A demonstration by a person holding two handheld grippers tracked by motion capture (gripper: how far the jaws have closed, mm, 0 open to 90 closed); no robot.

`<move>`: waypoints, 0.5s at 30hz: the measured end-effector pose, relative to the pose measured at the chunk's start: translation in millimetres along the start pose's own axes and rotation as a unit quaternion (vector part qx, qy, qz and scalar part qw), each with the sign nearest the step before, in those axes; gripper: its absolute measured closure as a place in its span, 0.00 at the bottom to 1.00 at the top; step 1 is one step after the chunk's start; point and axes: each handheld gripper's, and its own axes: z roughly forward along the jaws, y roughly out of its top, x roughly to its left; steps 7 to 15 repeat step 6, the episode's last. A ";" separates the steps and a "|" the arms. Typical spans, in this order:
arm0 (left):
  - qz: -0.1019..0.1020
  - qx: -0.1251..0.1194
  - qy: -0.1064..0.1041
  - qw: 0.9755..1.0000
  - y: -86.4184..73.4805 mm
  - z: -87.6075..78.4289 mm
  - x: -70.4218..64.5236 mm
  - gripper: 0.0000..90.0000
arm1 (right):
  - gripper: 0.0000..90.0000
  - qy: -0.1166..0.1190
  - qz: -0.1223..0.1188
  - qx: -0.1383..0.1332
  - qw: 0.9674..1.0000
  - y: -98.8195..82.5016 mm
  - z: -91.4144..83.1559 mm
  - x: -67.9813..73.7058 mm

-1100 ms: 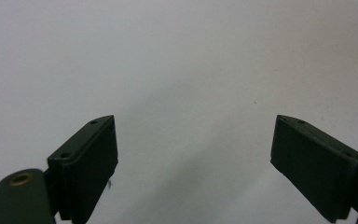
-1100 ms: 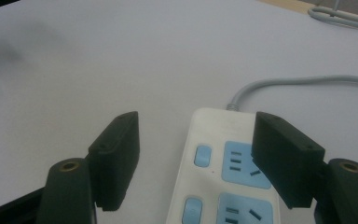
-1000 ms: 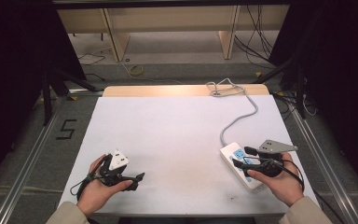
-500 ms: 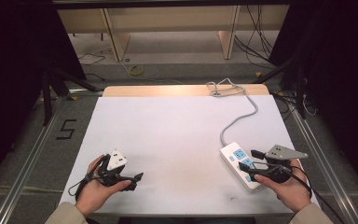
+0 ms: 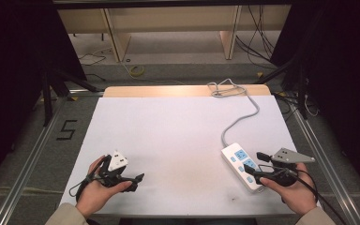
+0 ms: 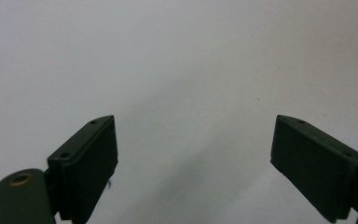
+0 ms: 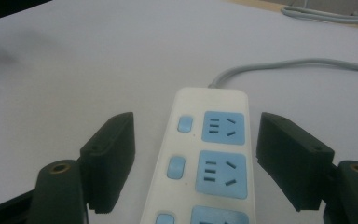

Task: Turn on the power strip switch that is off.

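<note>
White table (image 5: 168, 136), grey floor (image 5: 33, 140), wooden shelving (image 5: 168, 23) behind

- A lab or test room, set up for recording rather than living.
- A white table (image 5: 178, 136) stands between metal floor rails (image 5: 26, 164), with a taped "5" (image 5: 67, 130) on the grey floor.
- Loose cables (image 5: 258, 33) trail under bare wooden shelving (image 5: 168, 18); black curtains (image 5: 9, 61) hang at both sides.

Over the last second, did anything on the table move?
The right gripper slid a little toward the table's right edge, open, its jaws either side of the power strip without closing on it. The strip, its cable and the open left gripper stayed put.
</note>
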 end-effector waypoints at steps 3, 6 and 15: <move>0.000 -0.001 0.000 1.000 0.2 0.4 -0.2 0.16 | 0.32 0.000 0.000 -0.003 1.000 0.5 -0.2 0.4; 0.002 0.000 -0.001 1.000 0.6 0.7 -0.3 0.16 | 0.32 0.001 0.000 -0.005 1.000 0.6 -0.3 0.5; 0.002 0.000 -0.001 1.000 0.6 0.7 -0.3 0.16 | 0.32 0.001 0.000 -0.005 1.000 0.6 -0.3 0.5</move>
